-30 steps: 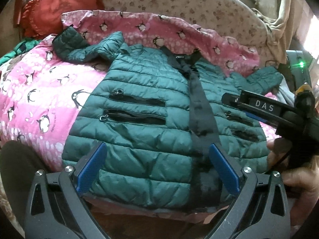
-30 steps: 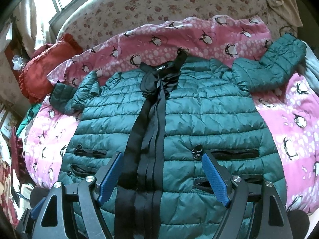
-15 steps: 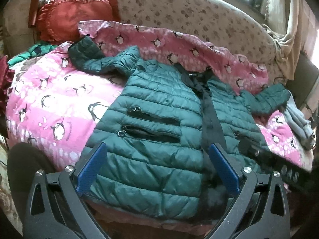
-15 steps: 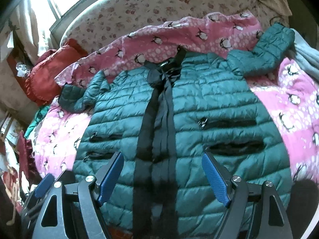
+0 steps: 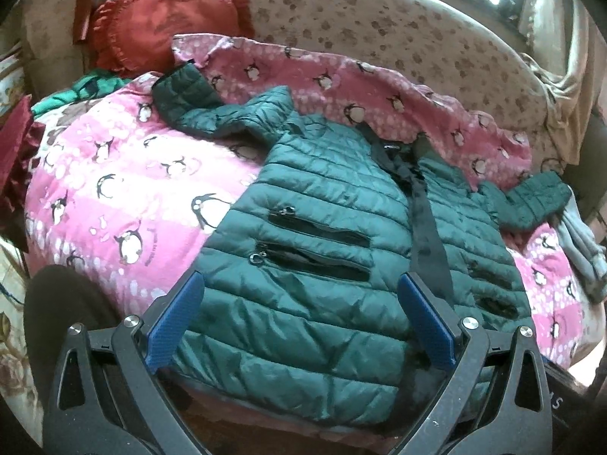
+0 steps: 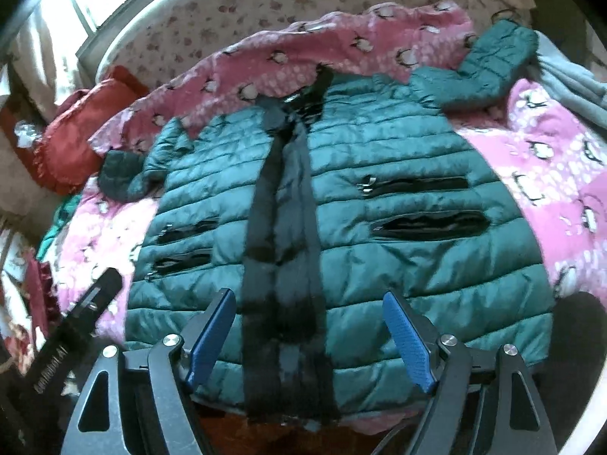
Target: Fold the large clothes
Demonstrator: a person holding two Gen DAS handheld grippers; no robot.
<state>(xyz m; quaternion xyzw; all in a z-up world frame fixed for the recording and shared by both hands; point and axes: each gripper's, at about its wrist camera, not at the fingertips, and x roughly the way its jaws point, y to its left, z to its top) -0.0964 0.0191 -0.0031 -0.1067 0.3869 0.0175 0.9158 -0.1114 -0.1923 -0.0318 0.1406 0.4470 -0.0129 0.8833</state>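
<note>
Two hand-held grippers, left (image 5: 299, 326) and right (image 6: 309, 335), both spread wide, empty, poised over near hem. Green jacket (image 6: 341, 235) flat on bed (image 5: 114, 189), stretching hem-to-collar straight ahead, sleeves splayed sideways beyond.

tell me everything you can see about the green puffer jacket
The green puffer jacket is quilted in horizontal rows and looks shiny and synthetic. A black zipper strip runs down the front, with two black zipped pockets on each side. It lies flat, unfolded and front up on the pink penguin blanket, sleeves spread out sideways, hem nearest the cameras. Neither open gripper touches it.
</note>
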